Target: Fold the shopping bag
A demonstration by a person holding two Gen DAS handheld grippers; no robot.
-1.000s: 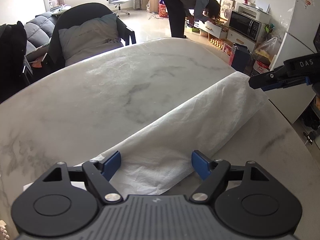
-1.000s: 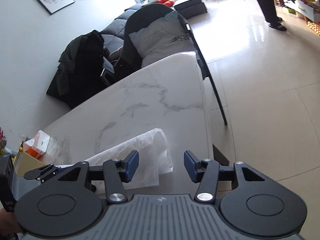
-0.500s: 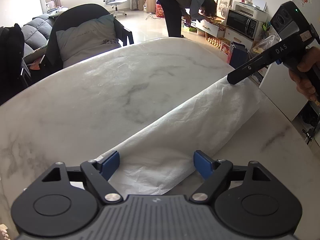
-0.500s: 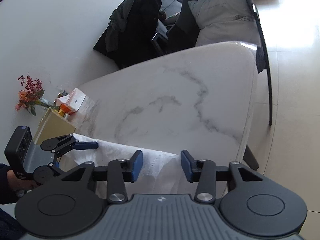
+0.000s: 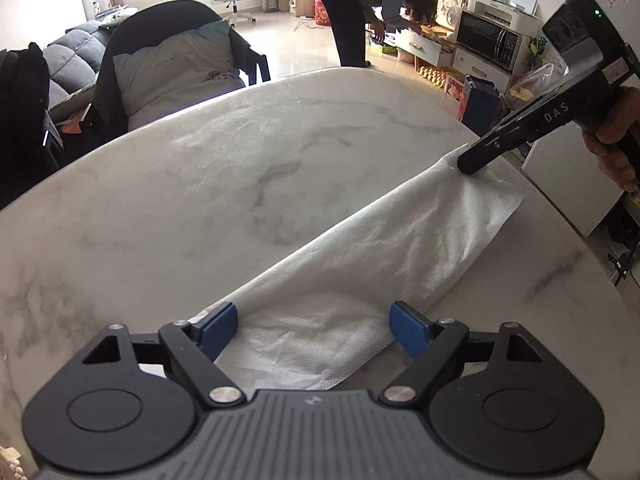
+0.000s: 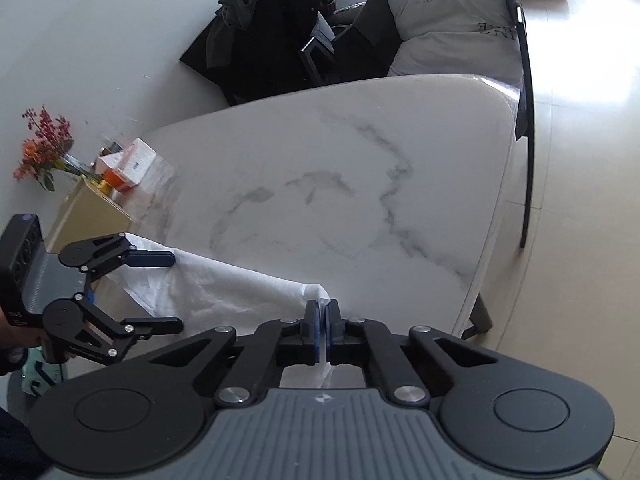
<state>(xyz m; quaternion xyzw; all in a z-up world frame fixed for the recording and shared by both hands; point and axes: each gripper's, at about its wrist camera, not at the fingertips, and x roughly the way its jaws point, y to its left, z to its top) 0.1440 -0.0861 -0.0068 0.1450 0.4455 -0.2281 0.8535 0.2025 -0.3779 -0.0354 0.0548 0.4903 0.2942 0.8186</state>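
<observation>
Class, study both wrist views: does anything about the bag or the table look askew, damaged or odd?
Nothing is damaged or spilled. The white shopping bag lies crumpled and diagonal on the marble table; its far corner is pinched in the shut right claw, and the left claw is open over the near end.

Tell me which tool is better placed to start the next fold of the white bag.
Right. The right tool is already shut on the far corner of the shopping bag, so it can likely carry that end over. The left tool is open, its fingers straddling the near end on the marble table.
</observation>
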